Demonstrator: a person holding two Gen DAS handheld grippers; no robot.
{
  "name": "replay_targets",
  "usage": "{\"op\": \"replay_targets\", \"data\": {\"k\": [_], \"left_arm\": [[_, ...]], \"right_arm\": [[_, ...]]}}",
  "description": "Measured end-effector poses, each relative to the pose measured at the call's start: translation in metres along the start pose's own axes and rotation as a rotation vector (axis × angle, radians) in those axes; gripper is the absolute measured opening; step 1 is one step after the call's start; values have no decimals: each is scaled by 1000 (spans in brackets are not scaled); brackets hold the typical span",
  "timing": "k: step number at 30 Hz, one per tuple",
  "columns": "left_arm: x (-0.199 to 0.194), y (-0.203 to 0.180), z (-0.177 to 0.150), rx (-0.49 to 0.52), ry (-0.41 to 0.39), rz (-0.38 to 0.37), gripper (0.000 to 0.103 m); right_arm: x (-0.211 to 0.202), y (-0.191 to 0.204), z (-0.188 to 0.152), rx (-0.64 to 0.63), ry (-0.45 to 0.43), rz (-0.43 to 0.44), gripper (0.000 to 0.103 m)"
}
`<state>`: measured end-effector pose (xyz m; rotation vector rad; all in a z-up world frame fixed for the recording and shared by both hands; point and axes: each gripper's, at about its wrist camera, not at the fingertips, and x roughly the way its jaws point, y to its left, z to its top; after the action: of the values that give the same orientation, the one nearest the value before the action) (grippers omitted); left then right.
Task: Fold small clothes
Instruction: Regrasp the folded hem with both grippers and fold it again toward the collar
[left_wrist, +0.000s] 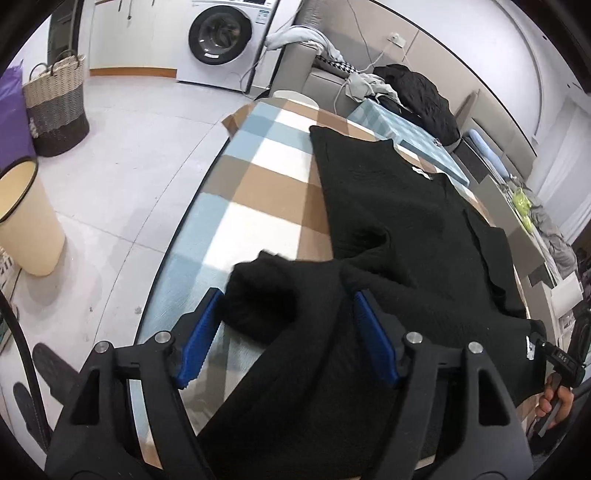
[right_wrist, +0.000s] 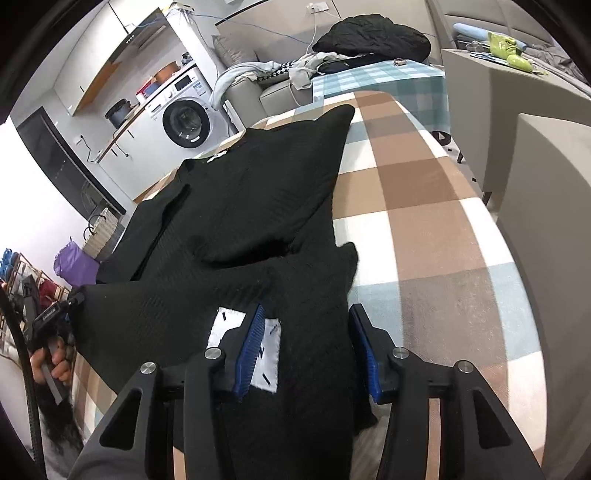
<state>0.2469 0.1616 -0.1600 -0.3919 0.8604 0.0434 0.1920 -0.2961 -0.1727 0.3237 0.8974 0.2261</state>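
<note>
A black knitted garment (left_wrist: 388, 206) lies spread on a table covered with a checked cloth (left_wrist: 258, 177), its near part bunched in folds. My left gripper (left_wrist: 287, 295) stands open just above the near edge, a rumpled fold lying loose between its blue pads (left_wrist: 199, 339). In the right wrist view the same garment (right_wrist: 251, 192) stretches away over the checked cloth (right_wrist: 424, 206). My right gripper (right_wrist: 307, 310) is open as well, with a strip of the fabric between its pads (right_wrist: 364, 354). A white label (right_wrist: 267, 354) shows beside the left pad.
A washing machine (left_wrist: 221, 33), a woven basket (left_wrist: 55, 103) and a cream bin (left_wrist: 26, 221) stand on the floor to the left. Beyond the table, a sofa holds a dark clothes pile (right_wrist: 373, 35). A grey chair back (right_wrist: 546, 206) flanks the table's right edge.
</note>
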Motion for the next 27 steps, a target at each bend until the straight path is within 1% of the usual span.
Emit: {"op": "replay_targets", "data": {"k": [2,4,5,6,7,9,10,12,14,18,23,27], "left_arm": [[7,-5,3,13,-1,-1,69],[14,-9,4,20,-7,-12,66],[16,-10,4,22,-11,-9,58],[18,-12,4,29,-10,-2,47],[21,-13,4,35,-3,10,42],[22,-12,5,32,11,3,26],[22,-11,4,25,21,-8,25],[22,-12,2,37,29,-11,22],[19,-14,-3,59,33,-7,21],[14,-18,-11,80,41,-5,18],[7,-21,-23,88,46,-20,18],[1,-27,-31,109,56,-15,18]], "right_arm": [[4,3,2,-12,-2,-18,48],[6,6,4,-20,-7,-27,47],[8,7,6,-30,-10,-33,45],[9,9,6,-39,-10,-40,43],[11,10,8,-49,-9,-51,39],[14,12,9,-62,-10,-70,35],[16,12,9,-71,-15,-90,31],[18,16,8,-99,-17,-114,28],[18,17,6,-114,-11,-119,25],[16,16,3,-127,1,-114,23],[13,11,0,-125,1,-121,22],[11,7,1,-115,4,-137,22]]}}
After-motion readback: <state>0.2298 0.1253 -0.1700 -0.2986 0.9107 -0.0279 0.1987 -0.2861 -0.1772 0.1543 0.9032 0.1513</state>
